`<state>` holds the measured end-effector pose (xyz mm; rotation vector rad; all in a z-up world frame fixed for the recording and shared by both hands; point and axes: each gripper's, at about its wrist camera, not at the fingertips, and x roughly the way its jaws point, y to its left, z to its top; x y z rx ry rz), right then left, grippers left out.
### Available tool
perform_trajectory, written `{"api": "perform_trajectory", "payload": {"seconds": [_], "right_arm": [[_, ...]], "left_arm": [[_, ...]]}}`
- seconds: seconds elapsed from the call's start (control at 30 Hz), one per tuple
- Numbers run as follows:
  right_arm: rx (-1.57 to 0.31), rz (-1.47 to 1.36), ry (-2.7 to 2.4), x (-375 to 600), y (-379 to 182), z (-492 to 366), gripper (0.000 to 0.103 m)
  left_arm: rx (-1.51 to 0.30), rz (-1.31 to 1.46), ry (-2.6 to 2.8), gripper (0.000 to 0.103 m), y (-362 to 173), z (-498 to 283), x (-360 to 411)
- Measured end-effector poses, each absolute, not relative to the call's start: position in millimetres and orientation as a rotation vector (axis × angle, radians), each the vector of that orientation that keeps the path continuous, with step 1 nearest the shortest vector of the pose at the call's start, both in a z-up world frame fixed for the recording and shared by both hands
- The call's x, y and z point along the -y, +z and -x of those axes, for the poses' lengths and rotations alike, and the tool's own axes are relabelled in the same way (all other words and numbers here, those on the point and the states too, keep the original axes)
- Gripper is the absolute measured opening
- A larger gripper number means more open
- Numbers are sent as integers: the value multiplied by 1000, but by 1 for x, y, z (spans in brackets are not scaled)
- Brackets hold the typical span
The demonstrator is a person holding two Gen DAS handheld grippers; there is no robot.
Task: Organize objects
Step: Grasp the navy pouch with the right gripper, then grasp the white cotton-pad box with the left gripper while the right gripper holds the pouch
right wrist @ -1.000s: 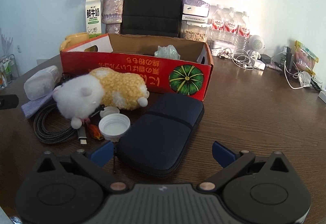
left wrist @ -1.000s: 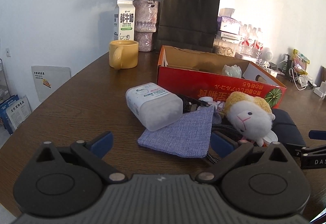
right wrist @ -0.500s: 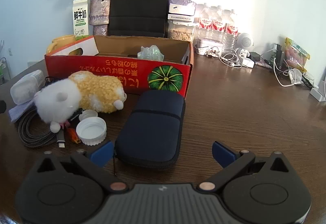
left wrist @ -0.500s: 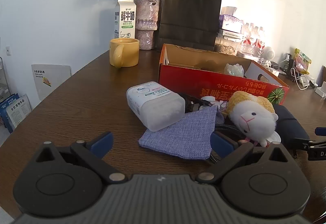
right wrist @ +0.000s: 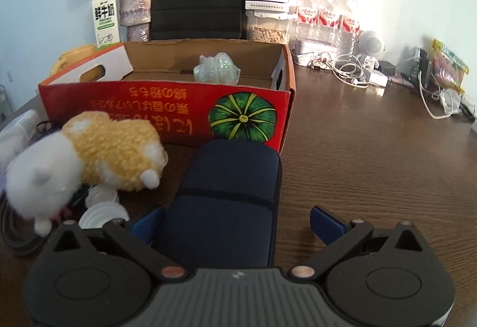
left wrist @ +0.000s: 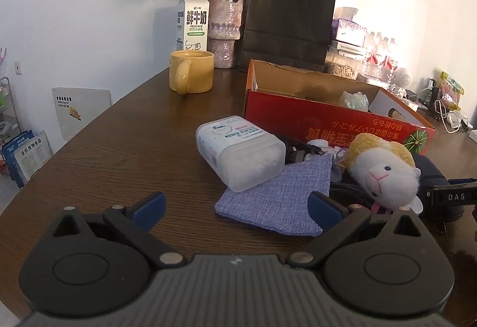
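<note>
Far ahead and left of the left gripper, a yellow mug stands on the tabletop, with a milk carton and a vase of dried roses behind it. That gripper hovers low with its jaws spread wide and nothing between them. Just ahead of it, between the fingertips' line of sight, a clear tub lies on its side, its near end resting on a blue cloth pouch. The pouch's near corner lies just beside the right finger. Further right, a plush toy faces the camera, lying over a dark cable. Behind these stands a red box, open at the top, holding a crumpled pale-green wrapper. A black paper bag stands behind the box.

Left of the right gripper, the plush lies with white lids beneath it, just ahead of the left finger. This gripper is also wide open, and a dark blue case lies lengthwise between its fingers, close against the left one and clear of the right one; whether the left one touches it I cannot tell. The case's far end sits just beside the box. Ahead and right, water bottles, white cables and a snack packet line the wall.
</note>
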<state>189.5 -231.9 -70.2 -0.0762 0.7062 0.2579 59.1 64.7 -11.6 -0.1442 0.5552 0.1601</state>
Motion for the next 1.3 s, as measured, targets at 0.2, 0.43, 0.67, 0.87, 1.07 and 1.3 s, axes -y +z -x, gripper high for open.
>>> {"api": "perform_trajectory", "payload": {"seconds": [0.2,0.43,0.67,0.87,1.07,1.3], "right_arm": [[-678,78,288,232,-71,-185,92],[-635,13,308,240,-66,-181,70],[-551,-6,285,246,-60,-171,64],[-532,-5,294,248,-57,-168,63],[-513,-3,308,246,-56,-163,63],[-494,-9,312,246,-55,-160,63]], "left_arm": [[-564,149,160,103,-14,-66,-65],[-566,146,151,103,-14,-72,-62],[-580,149,152,103,-15,-79,-60],[-582,147,151,103,-15,-85,-58],[-591,155,163,103,-15,-97,-57],[-585,159,210,103,-12,-123,-53]]}}
